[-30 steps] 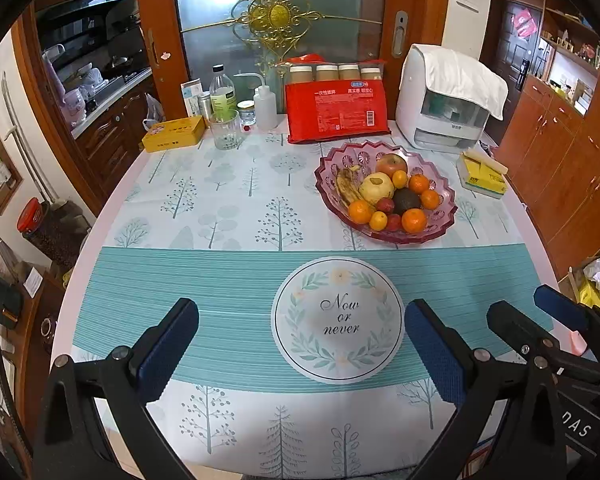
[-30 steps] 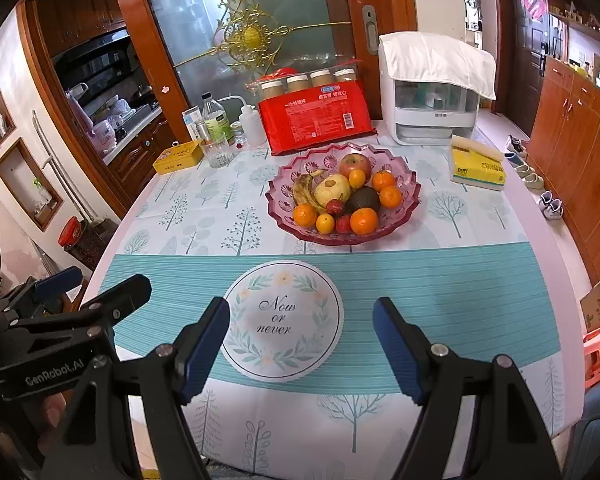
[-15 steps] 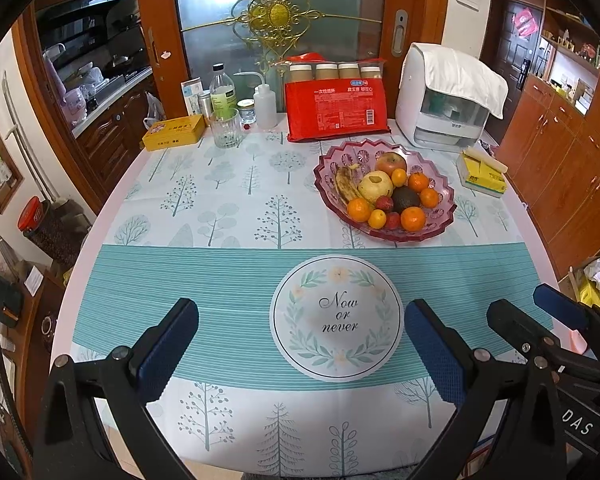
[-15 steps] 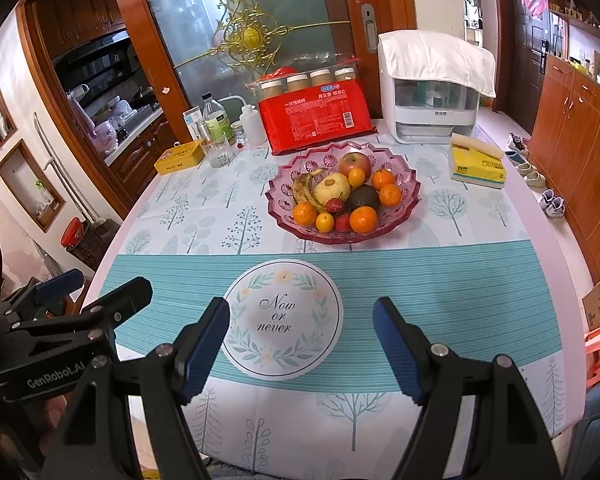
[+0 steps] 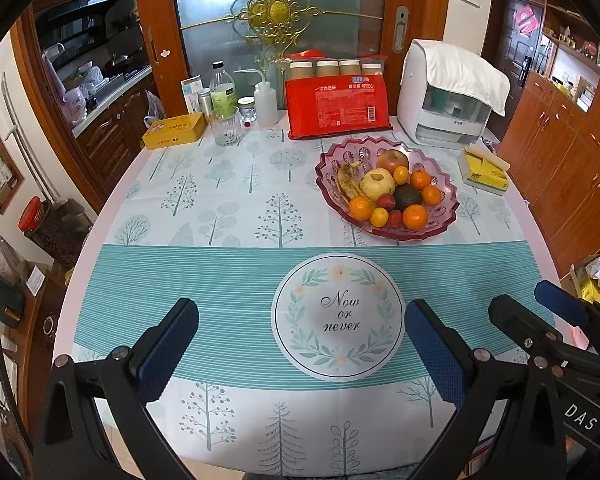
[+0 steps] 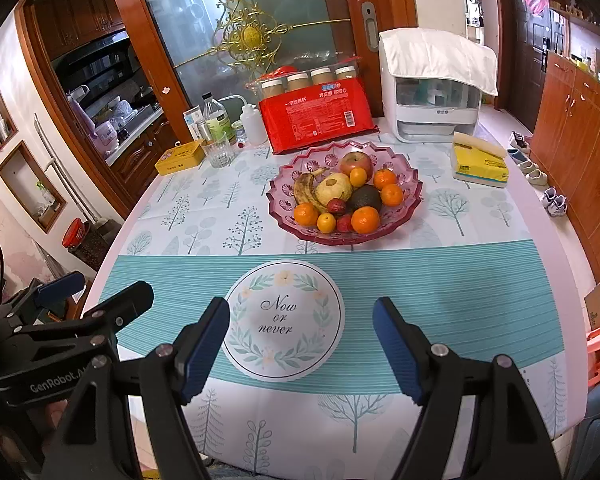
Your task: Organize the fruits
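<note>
We see the fruits (image 6: 340, 196), oranges, banana, apple and avocado, all heaped in the scalloped pink glass bowl (image 6: 408, 204) on the tree-print tablecloth (image 6: 460, 280), none loose. Both our left gripper (image 5: 300, 344) and right gripper (image 6: 300, 344) hover near the table edge, spread wide, holding nothing.

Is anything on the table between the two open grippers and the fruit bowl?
Nothing visible stands in the way. Between the left gripper, the right gripper and the fruit bowl lies only the flat tablecloth. The drinking glass and the tissue pack sit off to the sides.
</note>
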A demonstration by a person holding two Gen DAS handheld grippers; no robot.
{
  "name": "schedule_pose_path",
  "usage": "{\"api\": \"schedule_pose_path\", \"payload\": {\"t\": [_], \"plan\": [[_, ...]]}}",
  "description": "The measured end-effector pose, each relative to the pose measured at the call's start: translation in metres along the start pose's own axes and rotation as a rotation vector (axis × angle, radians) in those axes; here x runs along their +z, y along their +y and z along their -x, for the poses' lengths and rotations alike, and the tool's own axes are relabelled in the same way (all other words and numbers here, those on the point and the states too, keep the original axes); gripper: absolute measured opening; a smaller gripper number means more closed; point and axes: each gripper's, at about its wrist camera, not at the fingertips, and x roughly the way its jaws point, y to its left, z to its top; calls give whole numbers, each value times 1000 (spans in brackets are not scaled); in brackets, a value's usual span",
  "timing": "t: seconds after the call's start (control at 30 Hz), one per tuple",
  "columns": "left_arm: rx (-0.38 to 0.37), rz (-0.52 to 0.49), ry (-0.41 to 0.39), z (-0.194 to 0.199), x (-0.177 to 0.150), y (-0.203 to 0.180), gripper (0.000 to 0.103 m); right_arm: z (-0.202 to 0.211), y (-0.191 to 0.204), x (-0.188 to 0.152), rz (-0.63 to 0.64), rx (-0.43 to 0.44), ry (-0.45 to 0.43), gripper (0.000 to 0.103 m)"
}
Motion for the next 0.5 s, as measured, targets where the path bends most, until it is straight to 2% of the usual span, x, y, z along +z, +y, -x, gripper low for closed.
{"api": "schedule_pose_path", "payload": {"t": [0.5], "plan": [[-5,-2,17,-7,-1,8,102,-1,5,-3,-5,3,9,75]]}}
